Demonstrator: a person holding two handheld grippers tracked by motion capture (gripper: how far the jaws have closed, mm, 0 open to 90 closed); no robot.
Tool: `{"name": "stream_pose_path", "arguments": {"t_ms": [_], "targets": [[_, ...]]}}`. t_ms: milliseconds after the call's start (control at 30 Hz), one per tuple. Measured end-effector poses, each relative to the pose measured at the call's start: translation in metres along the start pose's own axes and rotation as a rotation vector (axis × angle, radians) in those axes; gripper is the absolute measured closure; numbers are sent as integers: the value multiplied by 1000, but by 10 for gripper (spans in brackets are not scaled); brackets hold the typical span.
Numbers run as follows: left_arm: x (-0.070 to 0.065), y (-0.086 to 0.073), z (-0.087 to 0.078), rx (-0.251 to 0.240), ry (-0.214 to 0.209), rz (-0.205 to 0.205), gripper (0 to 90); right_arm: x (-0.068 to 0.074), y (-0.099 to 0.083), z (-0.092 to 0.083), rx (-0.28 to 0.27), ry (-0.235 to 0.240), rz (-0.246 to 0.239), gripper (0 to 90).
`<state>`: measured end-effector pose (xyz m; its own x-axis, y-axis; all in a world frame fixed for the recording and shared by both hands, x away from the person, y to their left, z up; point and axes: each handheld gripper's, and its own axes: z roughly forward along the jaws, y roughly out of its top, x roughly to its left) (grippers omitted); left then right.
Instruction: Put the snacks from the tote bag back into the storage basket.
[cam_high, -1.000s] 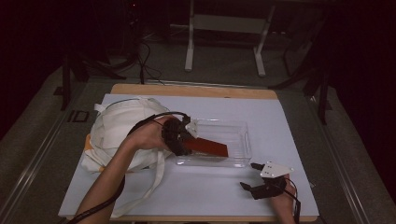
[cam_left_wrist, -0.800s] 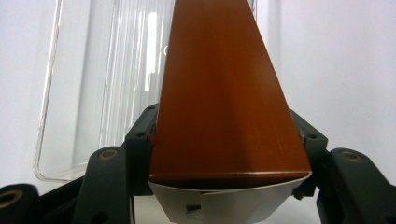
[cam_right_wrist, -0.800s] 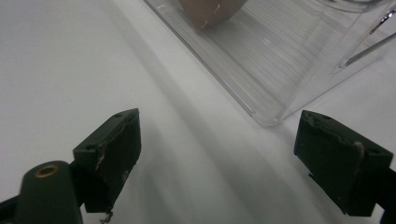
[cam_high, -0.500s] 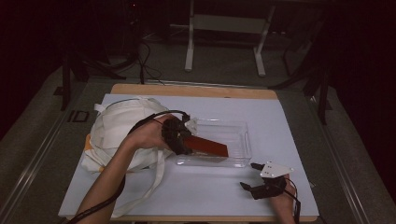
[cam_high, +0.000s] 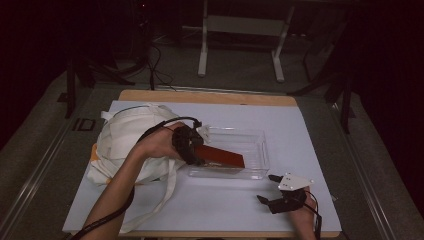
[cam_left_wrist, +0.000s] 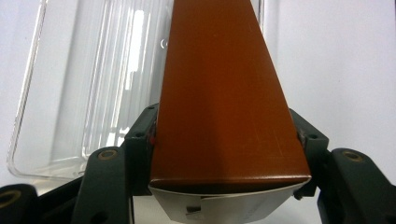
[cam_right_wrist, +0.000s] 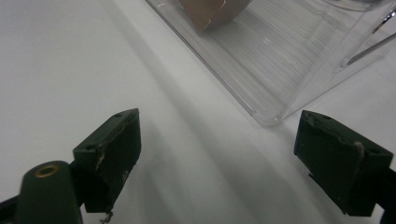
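On white table (cam_high: 210, 210), clear tray (cam_high: 257, 150).

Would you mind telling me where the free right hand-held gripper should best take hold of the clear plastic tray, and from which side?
Probably the near rim of the clear tray, at its right corner. The right hand-held gripper sits open just in front of it, so it should come from the person's side. The thin upright wall would fit between the jaws, and that end is clear of the brown box held by the left hand-held gripper.

"ID" on the floor marking (cam_high: 81, 124) beside table
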<state>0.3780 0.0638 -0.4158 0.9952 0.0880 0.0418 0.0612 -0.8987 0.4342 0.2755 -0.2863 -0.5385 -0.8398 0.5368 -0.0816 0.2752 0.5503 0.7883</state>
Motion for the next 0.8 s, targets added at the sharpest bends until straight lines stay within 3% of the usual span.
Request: {"name": "stream_pose_path", "arguments": {"t_ms": [467,633,800], "targets": [[4,8,12,9,-25,-2,415,0,0,0,5,0,-3,149],[6,8,14,12,-38,-22,401,0,0,0,5,0,-5,149],[9,7,18,65,-57,-70,385,0,0,0,6,1,-4,149]]}}
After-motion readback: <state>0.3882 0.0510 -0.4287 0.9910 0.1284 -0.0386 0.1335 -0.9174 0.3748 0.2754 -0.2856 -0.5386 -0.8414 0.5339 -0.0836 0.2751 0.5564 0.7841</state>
